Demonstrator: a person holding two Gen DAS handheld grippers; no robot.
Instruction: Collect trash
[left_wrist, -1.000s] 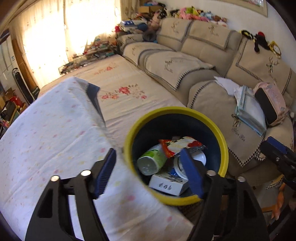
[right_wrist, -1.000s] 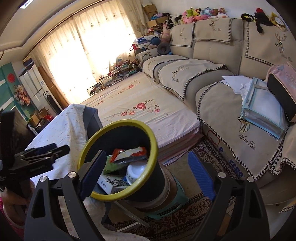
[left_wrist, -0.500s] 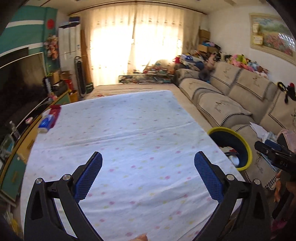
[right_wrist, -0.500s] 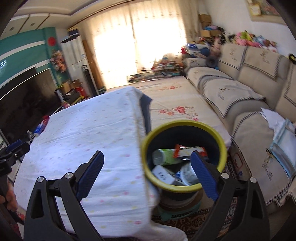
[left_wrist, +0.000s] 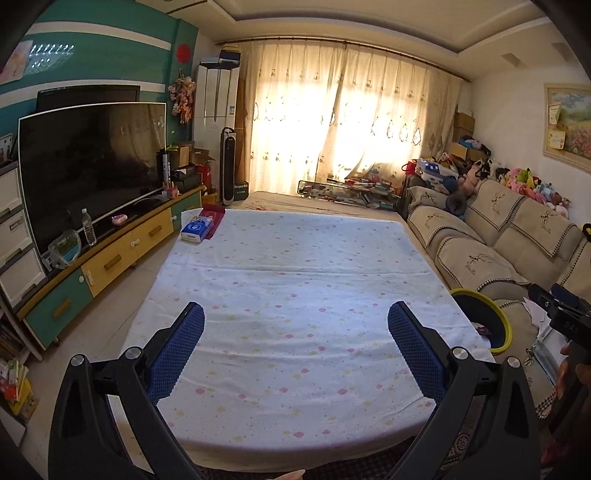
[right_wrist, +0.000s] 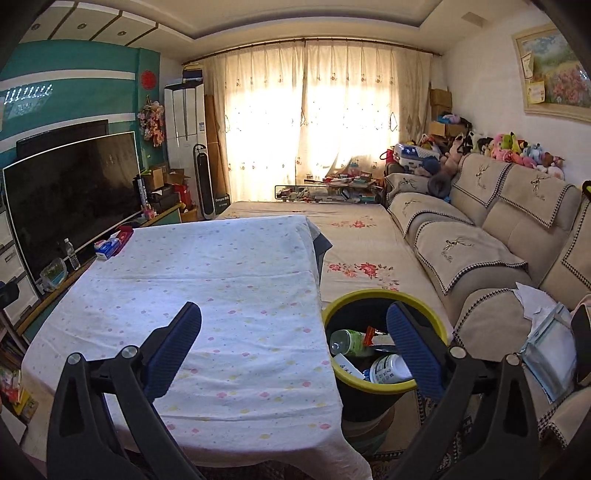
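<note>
A sunlit living room, curtains glowing at the far end, holds a bench (left_wrist: 295, 288) draped in a white dotted cloth. The left gripper (left_wrist: 295, 350) hangs above that cloth with its jaws spread wide and nothing between them. The right gripper (right_wrist: 293, 347) also has its jaws spread; they have just been opening, and they hold nothing (one blue pad merely overlaps the bin from this angle). The yellow-rimmed trash bin (right_wrist: 384, 295) stands just beside the bench's right edge, between it and the beige sofa (right_wrist: 480, 236); inside lie a green-labelled bottle (right_wrist: 347, 341), a white container (right_wrist: 389, 369) and a red wrapper (right_wrist: 371, 332). At the bench's far left corner sits a blue tissue pack (left_wrist: 197, 229). A large television (left_wrist: 92, 166) lines the left wall.
</note>
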